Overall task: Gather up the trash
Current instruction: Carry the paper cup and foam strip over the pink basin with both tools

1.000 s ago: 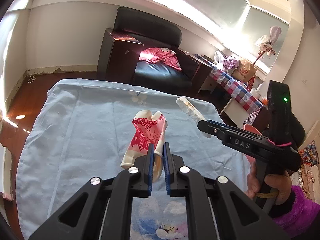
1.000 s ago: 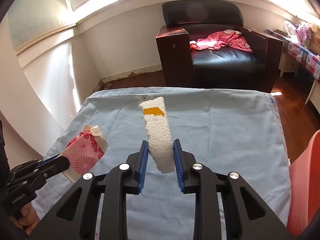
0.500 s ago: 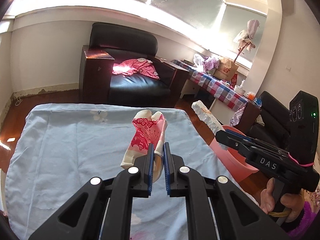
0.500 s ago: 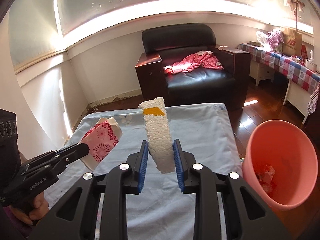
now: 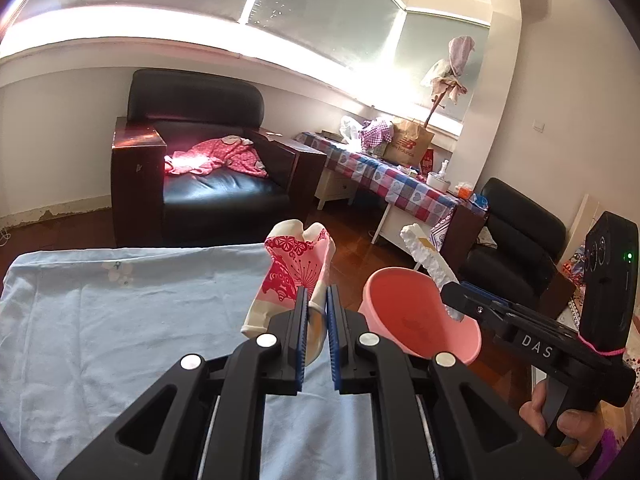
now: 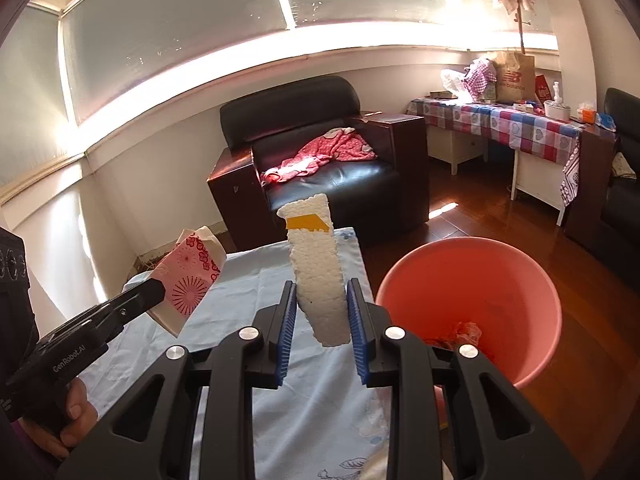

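My right tool reads "DAS", my left tool "GenRobot.AI"; the paper bag says "new balance".

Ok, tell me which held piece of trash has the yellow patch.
The white foam strip in the right gripper; the left gripper holds a pink flower-printed paper bag, no yellow.

Home living room, as I see it. Black leather armchair with red-pink clothing thrown on its seat. Side table under checked cloth, crowded with a paper bag and containers. Dark wood floor. Wide sunlit window. My surface wears a light-blue sheet.
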{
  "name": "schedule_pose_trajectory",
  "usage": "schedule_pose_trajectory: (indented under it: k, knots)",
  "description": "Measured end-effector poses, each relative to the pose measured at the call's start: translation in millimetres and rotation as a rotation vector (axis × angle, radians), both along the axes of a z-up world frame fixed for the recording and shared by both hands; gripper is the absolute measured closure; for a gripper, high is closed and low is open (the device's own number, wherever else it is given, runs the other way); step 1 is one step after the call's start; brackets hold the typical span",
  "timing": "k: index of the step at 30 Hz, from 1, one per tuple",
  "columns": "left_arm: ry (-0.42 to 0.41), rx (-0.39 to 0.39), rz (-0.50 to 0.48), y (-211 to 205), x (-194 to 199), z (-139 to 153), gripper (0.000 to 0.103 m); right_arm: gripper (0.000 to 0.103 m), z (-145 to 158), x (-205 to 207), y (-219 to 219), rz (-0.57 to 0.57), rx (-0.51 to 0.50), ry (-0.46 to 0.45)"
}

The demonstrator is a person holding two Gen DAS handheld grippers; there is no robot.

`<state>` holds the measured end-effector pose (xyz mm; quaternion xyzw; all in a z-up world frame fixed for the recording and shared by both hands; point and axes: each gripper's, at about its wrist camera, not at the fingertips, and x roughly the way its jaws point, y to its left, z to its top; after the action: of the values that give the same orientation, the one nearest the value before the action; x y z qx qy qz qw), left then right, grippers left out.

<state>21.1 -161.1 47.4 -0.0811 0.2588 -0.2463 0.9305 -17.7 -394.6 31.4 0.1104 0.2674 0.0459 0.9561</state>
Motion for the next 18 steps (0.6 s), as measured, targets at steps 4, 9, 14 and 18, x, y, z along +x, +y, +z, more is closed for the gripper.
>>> schedule_pose_trajectory:
  k: [4,9,14,18]
  knots:
    - [-0.015,-0.002,-0.041,-22.9,1.5,4.5,0.094,0.077,1.3,-9.8,-19.7,-0.052,0.004,-0.012]
    - [-0.020,-0.005,-0.084,-50.1,5.3,7.5,0.094,0.077,-0.8,-15.2,-40.8,-0.110,0.017,-0.009]
    - [-0.022,-0.010,-0.118,-71.9,11.6,9.4,0.094,0.077,-4.7,-18.8,-53.9,-0.150,0.021,-0.003]
    - [-0.023,-0.005,-0.144,-88.9,17.1,8.5,0.094,0.077,-8.8,-20.5,-64.4,-0.180,0.031,0.002]
